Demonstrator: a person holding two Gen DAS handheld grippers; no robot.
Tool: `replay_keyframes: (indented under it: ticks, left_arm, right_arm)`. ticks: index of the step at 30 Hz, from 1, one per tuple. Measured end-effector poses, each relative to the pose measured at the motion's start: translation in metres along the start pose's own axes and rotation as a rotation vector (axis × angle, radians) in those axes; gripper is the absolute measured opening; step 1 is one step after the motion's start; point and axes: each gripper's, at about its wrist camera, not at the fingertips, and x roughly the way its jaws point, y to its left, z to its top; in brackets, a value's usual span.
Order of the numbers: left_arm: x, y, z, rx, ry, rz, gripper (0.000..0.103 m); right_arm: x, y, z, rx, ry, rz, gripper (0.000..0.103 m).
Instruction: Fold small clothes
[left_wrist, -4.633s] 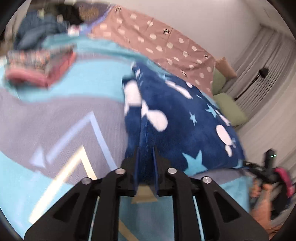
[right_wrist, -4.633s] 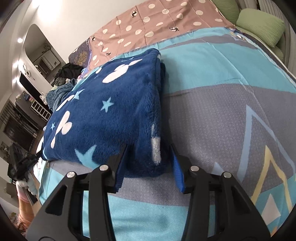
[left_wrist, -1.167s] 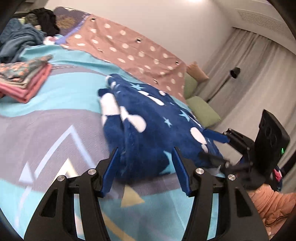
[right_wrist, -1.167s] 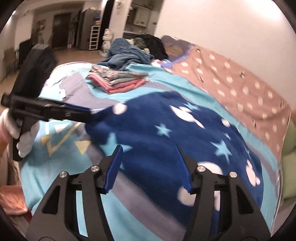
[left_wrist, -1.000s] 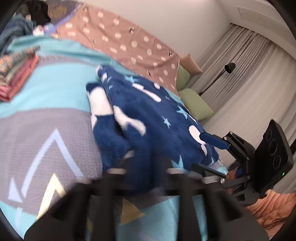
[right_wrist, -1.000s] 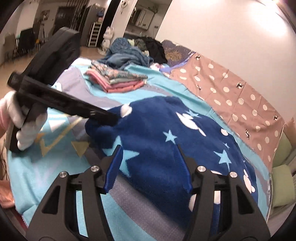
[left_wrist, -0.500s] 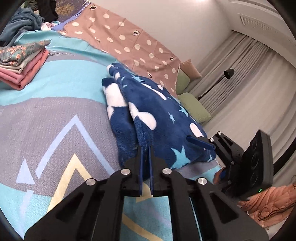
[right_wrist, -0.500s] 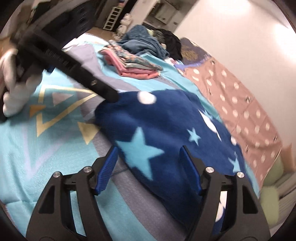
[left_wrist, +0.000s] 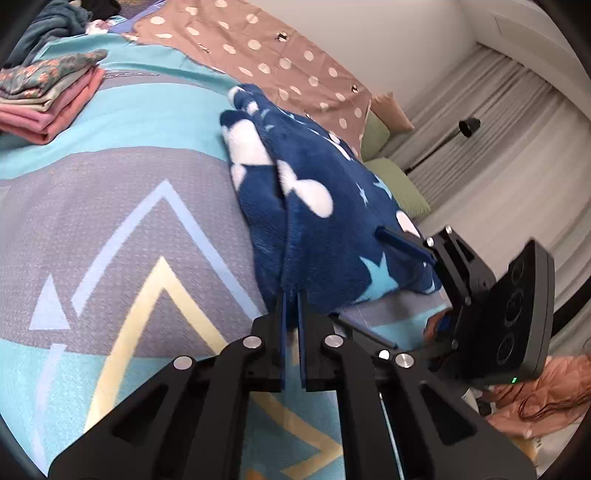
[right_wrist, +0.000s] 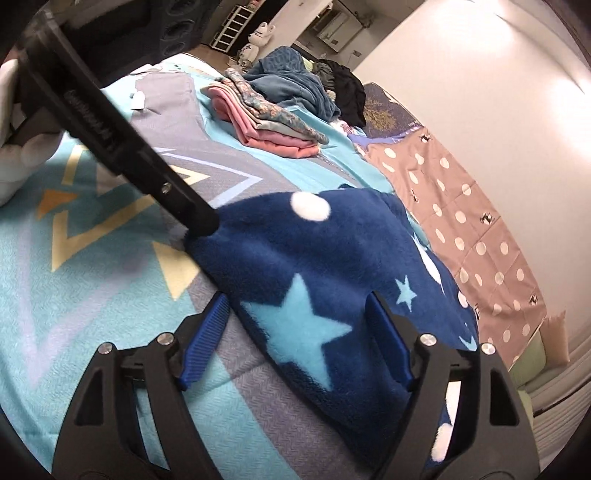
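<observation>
A navy fleece garment with white blobs and light-blue stars lies folded on the teal and grey bedspread. My left gripper is shut on its near corner; in the right wrist view the left gripper shows as a black bar ending on that same corner. The right gripper is low over the fleece's near edge. Its jaws are opening, with the edge and a big star between the blue pads, which do not press on it. In the left wrist view the right gripper straddles the fleece's right corner.
A folded pink and floral stack sits further back, with a heap of loose clothes behind it. A brown dotted sheet covers the far side. Green pillows and curtains are on the right. A gloved hand holds the left gripper.
The left gripper went from open around the fleece corner to shut on it. The right gripper sank closer to the fleece's edge, rolled, and its jaws widened.
</observation>
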Motion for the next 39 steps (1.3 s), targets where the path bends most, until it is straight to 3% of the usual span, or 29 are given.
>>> replay_keyframes:
  ticks: [4,6,7,10,11,15,18,20,24,30,35,37,39]
  left_arm:
    - [-0.015,-0.007,0.008,0.034,-0.048,0.034,0.005]
    - [-0.025,-0.004,0.022,-0.003,-0.093,0.015,0.024]
    - [-0.03,-0.003,0.032,-0.02,-0.129,0.014,0.043]
    - [-0.024,-0.003,0.057,0.001,-0.155,-0.004,0.054]
    - [-0.015,-0.001,0.066,0.001,-0.14,-0.013,0.06]
    - [0.032,0.009,0.098,-0.025,-0.041,0.007,0.062]
    - [0.066,0.019,0.119,-0.084,0.018,-0.071,0.067]
    - [0.085,0.027,0.13,-0.122,0.043,-0.101,0.076]
    - [0.099,0.037,0.139,-0.138,0.043,-0.119,0.076]
    - [0.097,0.035,0.136,-0.112,0.022,-0.126,0.074]
    - [0.111,0.035,0.143,-0.111,0.032,-0.104,0.045]
    - [0.117,0.036,0.144,-0.104,0.035,-0.088,0.04]
    - [0.116,0.036,0.143,-0.109,0.028,-0.091,0.038]
  right_arm:
    - [0.005,0.003,0.007,0.005,-0.011,-0.007,0.078]
    - [0.009,0.005,0.01,0.005,-0.014,-0.006,0.078]
    - [0.01,0.006,0.012,0.008,-0.013,-0.004,0.078]
    - [0.012,0.008,0.016,0.016,-0.017,0.002,0.078]
    - [0.013,0.009,0.017,0.014,-0.02,0.001,0.078]
    - [0.013,0.012,0.021,-0.009,-0.026,-0.015,0.077]
    - [0.016,0.014,0.023,-0.041,-0.031,-0.082,0.077]
    - [0.02,0.016,0.025,-0.04,-0.012,-0.112,0.077]
    - [0.019,0.017,0.026,-0.012,0.021,-0.121,0.077]
    - [0.023,0.003,0.021,0.073,0.063,-0.066,0.078]
    - [0.043,-0.002,0.028,0.094,0.06,-0.082,0.078]
    - [0.051,-0.005,0.03,0.131,0.069,-0.069,0.076]
    - [0.051,-0.007,0.03,0.144,0.071,-0.066,0.062]
